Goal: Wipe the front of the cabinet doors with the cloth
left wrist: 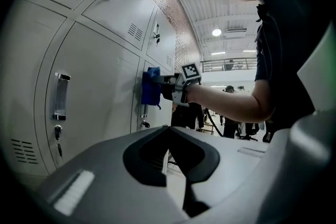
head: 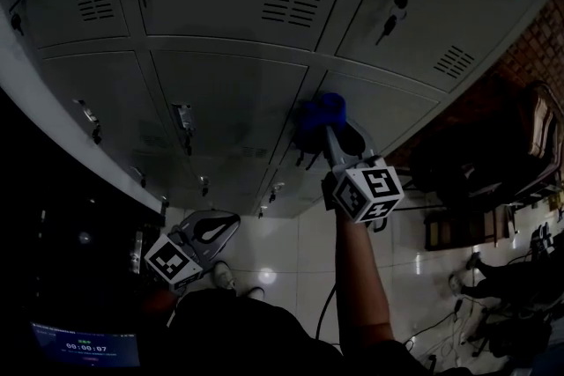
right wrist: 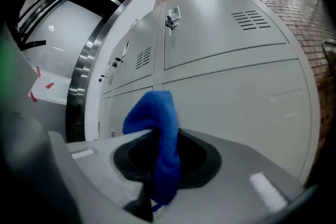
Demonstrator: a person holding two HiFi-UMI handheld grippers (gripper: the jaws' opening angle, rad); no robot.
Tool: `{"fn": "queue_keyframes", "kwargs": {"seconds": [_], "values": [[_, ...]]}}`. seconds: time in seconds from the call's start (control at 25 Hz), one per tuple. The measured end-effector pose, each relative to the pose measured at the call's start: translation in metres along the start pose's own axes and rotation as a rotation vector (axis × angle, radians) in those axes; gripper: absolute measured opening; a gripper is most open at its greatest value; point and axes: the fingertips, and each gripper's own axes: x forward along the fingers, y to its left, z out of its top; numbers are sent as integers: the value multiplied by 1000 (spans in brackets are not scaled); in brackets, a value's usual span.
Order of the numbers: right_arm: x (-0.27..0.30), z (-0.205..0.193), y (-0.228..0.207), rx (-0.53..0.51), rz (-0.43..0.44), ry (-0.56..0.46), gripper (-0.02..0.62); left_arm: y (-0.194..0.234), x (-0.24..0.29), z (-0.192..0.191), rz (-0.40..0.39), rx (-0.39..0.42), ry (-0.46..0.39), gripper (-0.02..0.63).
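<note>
Grey metal cabinet doors (head: 231,97) fill the wall, each with a vent, a handle and a key lock. My right gripper (head: 328,133) is shut on a blue cloth (head: 319,114) and holds it against a lower door. In the right gripper view the cloth (right wrist: 161,128) hangs folded between the closed jaws, with the door (right wrist: 236,97) just beyond. The left gripper view shows the cloth (left wrist: 150,87) pressed flat on the door (left wrist: 94,107). My left gripper (head: 222,224) hangs lower left, away from the doors, shut with nothing in it (left wrist: 176,155).
Keys (head: 385,26) stick out of several locks, and a handle (left wrist: 61,96) juts from the near door. A brick wall (head: 538,40) stands at the right. Chairs (head: 458,229) and cables lie on the tiled floor (head: 273,264) below. People stand far behind (left wrist: 229,113).
</note>
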Motion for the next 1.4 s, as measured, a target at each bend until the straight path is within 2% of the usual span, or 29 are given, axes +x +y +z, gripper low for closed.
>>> {"fn": "queue_keyframes", "kwargs": {"seconds": [0.44,1.4], "values": [[14,-4,-13,-26,-9,24,71,4,-5,-13,-1,-22,23,0],[-73,-3,-153,8,-301,19,71,-5,11,-16,-38,-22,35,0]]}}
